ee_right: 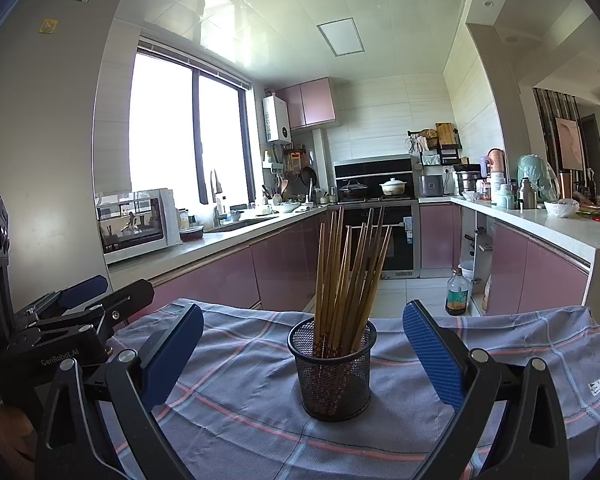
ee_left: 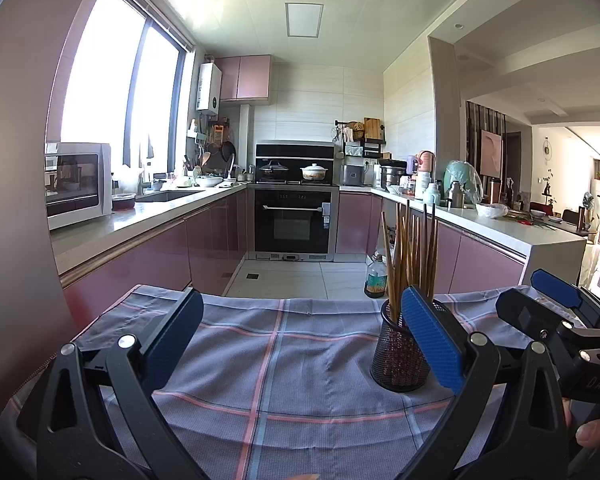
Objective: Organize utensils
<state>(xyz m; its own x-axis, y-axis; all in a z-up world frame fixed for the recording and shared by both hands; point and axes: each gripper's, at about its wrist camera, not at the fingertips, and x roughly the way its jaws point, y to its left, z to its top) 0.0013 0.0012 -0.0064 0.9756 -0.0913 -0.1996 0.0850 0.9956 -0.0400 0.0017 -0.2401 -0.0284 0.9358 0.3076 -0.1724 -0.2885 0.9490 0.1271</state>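
A black mesh cup (ee_right: 332, 372) stands upright on a checked grey cloth (ee_right: 240, 408), filled with several wooden chopsticks (ee_right: 348, 276). My right gripper (ee_right: 303, 354) is open, its blue pads (ee_right: 432, 352) on either side of the cup and a little nearer to me. In the left wrist view the same mesh cup (ee_left: 398, 356) with the chopsticks (ee_left: 410, 256) sits right of centre, partly behind my left gripper's right pad (ee_left: 432, 340). My left gripper (ee_left: 302, 338) is open over bare cloth (ee_left: 268, 360). The right gripper (ee_left: 556, 308) shows at the far right there.
The cloth covers a small table whose far edge drops to the tiled floor. A bottle (ee_right: 456, 292) stands on the floor by the right counter. Pink cabinets, an oven (ee_left: 294, 220) and a microwave (ee_left: 78, 184) lie beyond. A hand (ee_left: 596, 432) holds the right gripper.
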